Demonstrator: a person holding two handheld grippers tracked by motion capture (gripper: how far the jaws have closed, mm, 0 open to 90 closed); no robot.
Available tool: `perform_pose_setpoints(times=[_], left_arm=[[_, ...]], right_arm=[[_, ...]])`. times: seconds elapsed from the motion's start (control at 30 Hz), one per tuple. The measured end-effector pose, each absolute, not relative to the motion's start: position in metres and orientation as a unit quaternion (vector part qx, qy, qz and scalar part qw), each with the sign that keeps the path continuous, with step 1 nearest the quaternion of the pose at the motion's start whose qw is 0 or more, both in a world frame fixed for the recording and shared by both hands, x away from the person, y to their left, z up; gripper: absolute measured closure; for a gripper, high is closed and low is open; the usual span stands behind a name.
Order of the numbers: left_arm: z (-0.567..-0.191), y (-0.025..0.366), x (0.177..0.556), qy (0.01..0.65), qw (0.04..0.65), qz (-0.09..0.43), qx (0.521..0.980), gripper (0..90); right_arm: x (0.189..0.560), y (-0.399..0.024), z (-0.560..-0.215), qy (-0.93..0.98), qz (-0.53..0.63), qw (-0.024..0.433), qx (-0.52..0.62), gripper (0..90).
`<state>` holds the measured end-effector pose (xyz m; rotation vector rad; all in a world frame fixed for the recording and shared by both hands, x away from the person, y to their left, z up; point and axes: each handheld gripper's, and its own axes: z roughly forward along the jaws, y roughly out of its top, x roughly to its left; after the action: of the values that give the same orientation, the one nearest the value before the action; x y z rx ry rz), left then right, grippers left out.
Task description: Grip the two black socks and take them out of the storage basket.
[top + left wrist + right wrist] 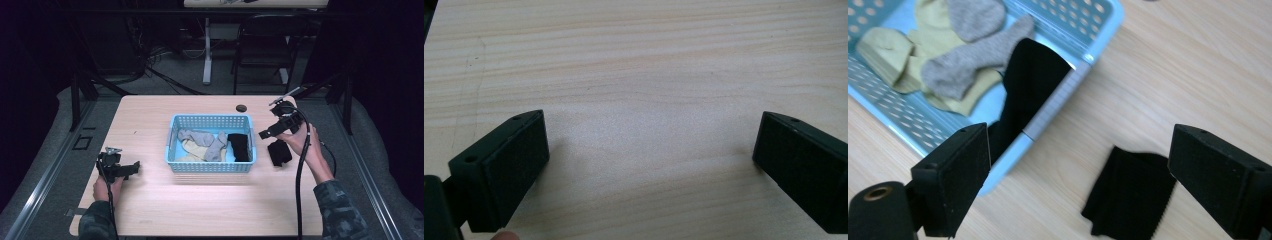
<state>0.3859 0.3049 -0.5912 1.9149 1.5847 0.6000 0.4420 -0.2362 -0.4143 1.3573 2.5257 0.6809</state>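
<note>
A light blue basket [210,167] stands mid-table and holds grey socks [198,137], a pale yellow sock [194,148] and a black sock [239,146]. Another black sock [279,152] lies on the table just right of the basket. My right gripper [268,133] hovers above that sock, near the basket's right rim, with its jaws open and empty. In the right gripper view the loose black sock [1130,195] lies below the jaws, beside the basket [1058,100]. My left gripper [131,169] rests open near the table's left front, over bare wood [644,100].
A small dark round object [242,107] lies on the table behind the basket. A chair [267,45] and a table leg [207,50] stand beyond the far edge. The table [200,205] is wooden, with bare wood at the front.
</note>
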Motion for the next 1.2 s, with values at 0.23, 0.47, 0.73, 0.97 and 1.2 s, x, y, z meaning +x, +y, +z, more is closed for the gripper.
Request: perform_pose_setpoints(times=[0.23, 0.47, 0.73, 0.97, 1.2], left_arm=[[-0.591, 0.305, 0.386, 0.593, 0.288, 0.225, 0.717, 1.5], [-0.591, 0.305, 0.386, 0.593, 0.288, 0.225, 0.717, 1.5], [-0.591, 0.305, 0.386, 0.593, 0.288, 0.225, 0.717, 1.5], [-0.591, 0.305, 0.386, 0.593, 0.288, 0.225, 0.717, 1.5], [-0.591, 0.305, 0.386, 0.593, 0.288, 0.225, 0.717, 1.5]], right_arm=[[0.450, -0.202, -0.414, 0.863, 0.242, 0.094, 0.434, 8.5], [0.463, -0.174, -0.425, 0.873, 0.238, 0.080, 0.418, 12.8], [0.474, -0.155, -0.445, 0.879, 0.231, 0.060, 0.412, 19.4], [0.480, -0.142, -0.469, 0.886, 0.208, 0.056, 0.411, 30.6], [0.485, -0.135, -0.491, 0.885, 0.186, 0.049, 0.424, 39.1]])
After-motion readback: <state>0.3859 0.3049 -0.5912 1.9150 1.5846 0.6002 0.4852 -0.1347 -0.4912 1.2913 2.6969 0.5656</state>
